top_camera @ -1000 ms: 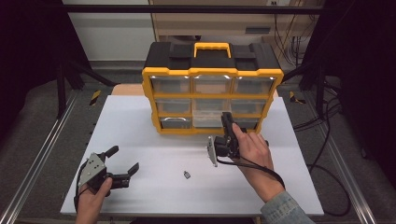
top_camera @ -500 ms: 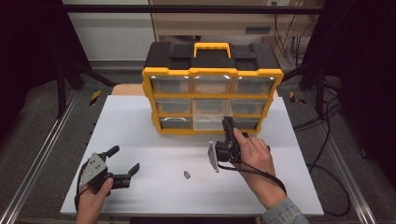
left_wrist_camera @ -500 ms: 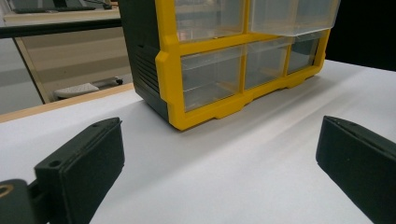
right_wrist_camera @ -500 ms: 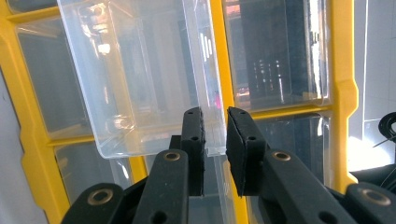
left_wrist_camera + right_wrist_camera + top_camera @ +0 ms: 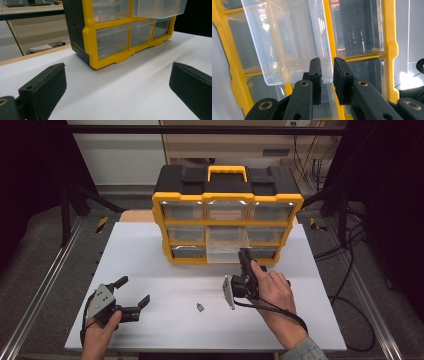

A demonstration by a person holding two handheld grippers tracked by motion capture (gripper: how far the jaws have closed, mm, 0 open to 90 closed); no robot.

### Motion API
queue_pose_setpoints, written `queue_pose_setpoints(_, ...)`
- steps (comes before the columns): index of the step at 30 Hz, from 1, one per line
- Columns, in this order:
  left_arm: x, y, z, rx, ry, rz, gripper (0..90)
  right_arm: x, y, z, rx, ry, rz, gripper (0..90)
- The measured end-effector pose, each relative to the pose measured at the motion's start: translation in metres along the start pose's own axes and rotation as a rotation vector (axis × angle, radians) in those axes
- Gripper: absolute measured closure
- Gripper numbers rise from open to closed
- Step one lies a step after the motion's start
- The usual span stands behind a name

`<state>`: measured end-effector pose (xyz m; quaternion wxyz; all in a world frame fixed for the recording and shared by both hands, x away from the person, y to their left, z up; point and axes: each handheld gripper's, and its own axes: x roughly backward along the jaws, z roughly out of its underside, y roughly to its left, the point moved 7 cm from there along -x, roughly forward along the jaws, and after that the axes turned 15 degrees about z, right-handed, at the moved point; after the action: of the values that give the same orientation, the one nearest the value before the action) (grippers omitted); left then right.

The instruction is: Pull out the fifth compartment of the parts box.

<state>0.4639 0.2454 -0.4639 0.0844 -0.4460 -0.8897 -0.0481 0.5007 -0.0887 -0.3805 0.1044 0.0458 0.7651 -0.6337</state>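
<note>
A yellow and black drawer cabinet (image 5: 227,200) stands at the back of the white table (image 5: 165,270). Its clear middle drawer (image 5: 226,248) sticks out toward me. My right gripper (image 5: 244,256) is shut on that drawer's front lip. In the right gripper view the drawer (image 5: 287,40) hangs out of the yellow frame (image 5: 392,50), its clear front edge pinched between my right gripper (image 5: 327,80). My left gripper (image 5: 134,290) rests at the table's front left, open and holding nothing. The left gripper view looks past my left gripper (image 5: 117,72) at the cabinet (image 5: 110,37) and the pulled-out drawer (image 5: 160,7).
A small dark part (image 5: 200,307) lies on the table between the two hands. Black frame posts (image 5: 65,195) and cables (image 5: 350,250) flank the table. The cabinet's other drawers (image 5: 182,211) sit pushed in.
My right hand has drawn back slightly toward me, and the clear drawer has slid a little farther out of the cabinet. The left hand has stayed put.
</note>
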Motion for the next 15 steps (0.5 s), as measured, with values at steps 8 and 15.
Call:
queue_pose_setpoints(8, 0.0, 0.0, 0.0, -0.001, -0.001, 0.0, 0.9, 0.006, -0.001, -0.001, 0.0, -0.001, -0.003, 76.8)
queue_pose_setpoints(15, 0.0, 0.0, 0.0, -0.001, 0.002, 0.0, 0.9, 0.011, -0.001, -0.001, -0.002, -0.003, -0.003, 76.7)
